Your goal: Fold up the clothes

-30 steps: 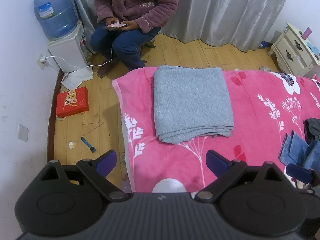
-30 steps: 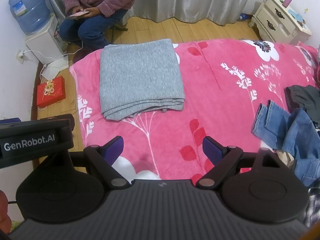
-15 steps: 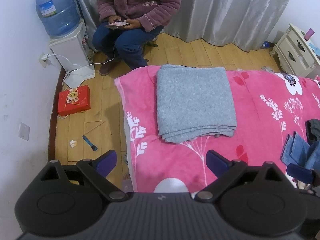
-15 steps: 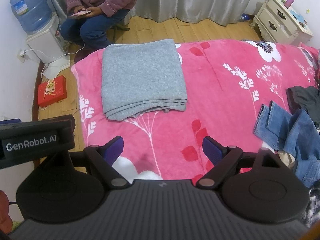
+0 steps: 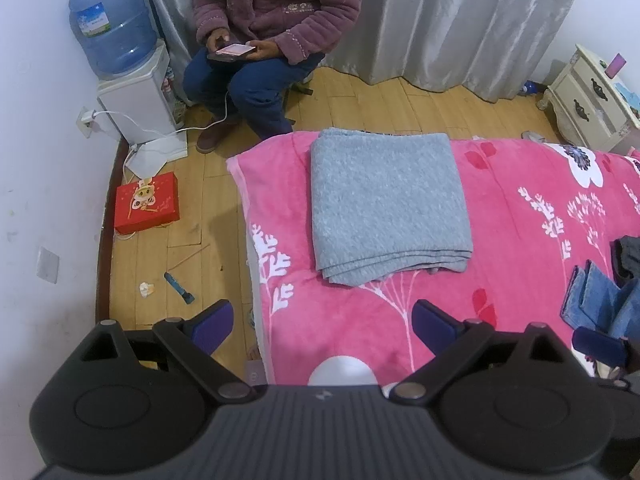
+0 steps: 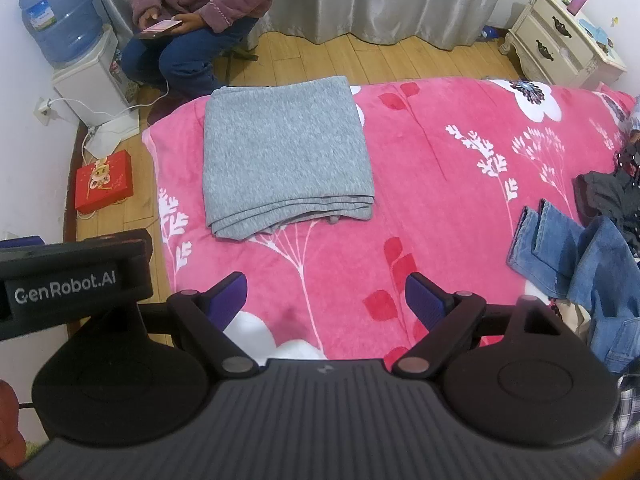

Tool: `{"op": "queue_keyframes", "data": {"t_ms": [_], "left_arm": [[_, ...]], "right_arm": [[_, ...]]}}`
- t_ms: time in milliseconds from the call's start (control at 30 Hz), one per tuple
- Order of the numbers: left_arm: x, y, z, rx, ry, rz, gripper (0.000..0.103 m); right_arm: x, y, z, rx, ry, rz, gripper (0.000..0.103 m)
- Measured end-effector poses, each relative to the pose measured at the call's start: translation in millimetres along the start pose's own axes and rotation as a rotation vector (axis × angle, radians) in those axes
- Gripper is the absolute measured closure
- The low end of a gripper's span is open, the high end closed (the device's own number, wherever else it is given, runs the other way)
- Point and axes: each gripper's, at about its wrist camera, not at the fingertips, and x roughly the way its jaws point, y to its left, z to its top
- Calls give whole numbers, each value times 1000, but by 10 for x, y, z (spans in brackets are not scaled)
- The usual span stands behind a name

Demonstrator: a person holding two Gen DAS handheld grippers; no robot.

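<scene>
A folded grey garment [image 5: 386,204] lies flat on the pink flowered bedspread [image 5: 520,264] near the bed's far left corner; it also shows in the right wrist view [image 6: 284,156]. Blue jeans [image 6: 576,248] lie crumpled at the right, beside a dark garment [image 6: 608,196]; the jeans also show at the right edge of the left wrist view [image 5: 600,300]. My left gripper [image 5: 322,322] is open and empty, held above the bed's near left edge. My right gripper [image 6: 326,298] is open and empty above the bedspread, well short of the grey garment.
A seated person [image 5: 272,40] with a phone is beyond the bed. A water dispenser [image 5: 128,80], a red box [image 5: 146,202] and small litter lie on the wood floor at the left. A cream nightstand [image 6: 560,40] stands at the back right. Grey curtains hang behind.
Both views have drifted slightly, so the grey garment sits a little further right and lower in the frames. Both grippers stay open and empty; nothing on the bed has moved.
</scene>
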Motion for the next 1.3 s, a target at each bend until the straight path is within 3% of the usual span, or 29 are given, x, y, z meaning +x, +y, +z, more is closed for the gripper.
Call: {"op": "queue_keyframes", "data": {"t_ms": [1300], "left_arm": [[33,59,17,-22,-4,9,6]], "right_arm": [[5,40,21,-25,2,0,17]]}}
